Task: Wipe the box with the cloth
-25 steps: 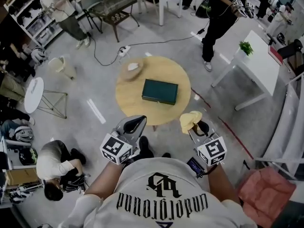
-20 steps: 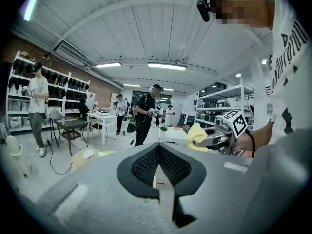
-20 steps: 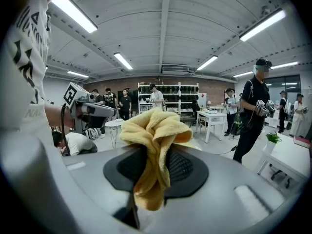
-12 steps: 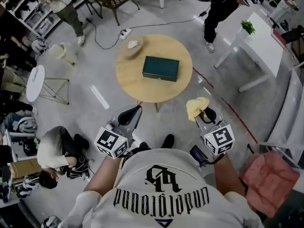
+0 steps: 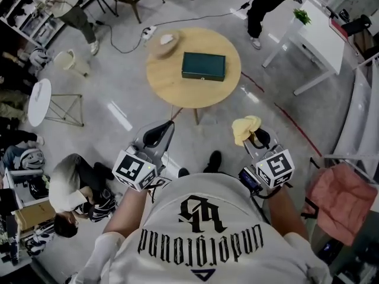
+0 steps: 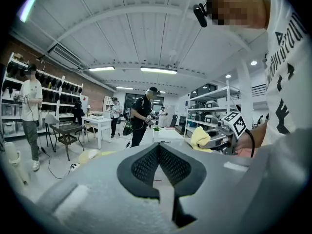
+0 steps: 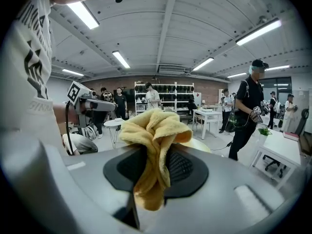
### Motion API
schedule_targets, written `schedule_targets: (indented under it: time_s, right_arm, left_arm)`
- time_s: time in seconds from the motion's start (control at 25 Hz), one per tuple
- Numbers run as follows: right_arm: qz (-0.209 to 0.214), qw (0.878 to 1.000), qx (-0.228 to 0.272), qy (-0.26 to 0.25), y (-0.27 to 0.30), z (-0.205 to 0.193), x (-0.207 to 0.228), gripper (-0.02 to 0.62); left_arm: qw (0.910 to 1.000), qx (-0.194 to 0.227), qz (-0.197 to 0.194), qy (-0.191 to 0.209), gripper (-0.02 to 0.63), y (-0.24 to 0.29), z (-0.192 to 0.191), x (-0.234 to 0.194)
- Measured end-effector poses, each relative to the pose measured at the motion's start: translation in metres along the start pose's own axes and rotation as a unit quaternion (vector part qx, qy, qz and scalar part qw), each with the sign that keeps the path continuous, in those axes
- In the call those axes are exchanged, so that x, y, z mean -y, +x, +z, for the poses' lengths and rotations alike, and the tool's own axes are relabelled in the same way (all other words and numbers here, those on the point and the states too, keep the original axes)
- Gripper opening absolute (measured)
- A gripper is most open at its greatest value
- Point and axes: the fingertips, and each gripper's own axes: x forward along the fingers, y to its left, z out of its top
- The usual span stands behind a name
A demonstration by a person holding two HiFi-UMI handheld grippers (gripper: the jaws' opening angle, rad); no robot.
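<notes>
The left gripper (image 5: 160, 132) is closed all the way, its jaws pressed together with nothing between them; in the left gripper view the two dark pads (image 6: 146, 164) meet along one line. The right gripper (image 5: 254, 137) is clamped on the yellow cloth (image 5: 244, 127), which bunches up above the jaws and hangs down between the pads in the right gripper view (image 7: 154, 147). Both grippers are held in front of the person's chest, apart from the round wooden desk (image 5: 172, 93), which stands on the floor at twelve o'clock from them. The dark green box (image 5: 204, 66) lies flat on the desk, a little toward one o'clock of its middle. A small dish (image 5: 164, 42) sits at the desk's ten o'clock edge.
</notes>
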Motion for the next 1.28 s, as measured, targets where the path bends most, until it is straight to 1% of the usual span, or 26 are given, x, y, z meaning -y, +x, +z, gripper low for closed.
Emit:
schedule_targets:
  time_s: [0.28,0.44,0.6,0.8,1.04,1.28]
  right_arm:
    - [-0.012,1.000,0.008,0.003,-0.011,-0.001,-0.074,0.110]
    - [-0.022,1.000,0.018,0.008,-0.015,0.000,-0.110,0.109]
    - [-0.021,0.999,0.028,0.007,-0.014,0.002,-0.143,0.109]
    - [-0.020,0.999,0.030,0.014,-0.008,0.005,-0.162,0.109]
    - [-0.020,0.999,0.033,0.004,0.005,0.015,-0.191,0.109]
    - [-0.025,0.999,0.030,0.011,0.008,0.015,-0.180,0.109]
  left_arm:
    - [0.9998,0.010,-0.017,0.007,0.006,-0.062,-0.010,-0.003]
    - [0.9995,0.012,-0.027,0.008,0.006,-0.091,-0.013,-0.002]
    - [0.9994,0.015,-0.031,0.009,0.006,-0.115,-0.019,-0.004]
    - [0.9992,0.020,-0.034,0.009,0.006,-0.131,-0.026,-0.009]
    - [0.9991,0.024,-0.034,0.006,0.006,-0.160,-0.031,-0.024]
    - [0.9993,0.020,-0.033,0.000,0.006,-0.151,-0.028,-0.027]
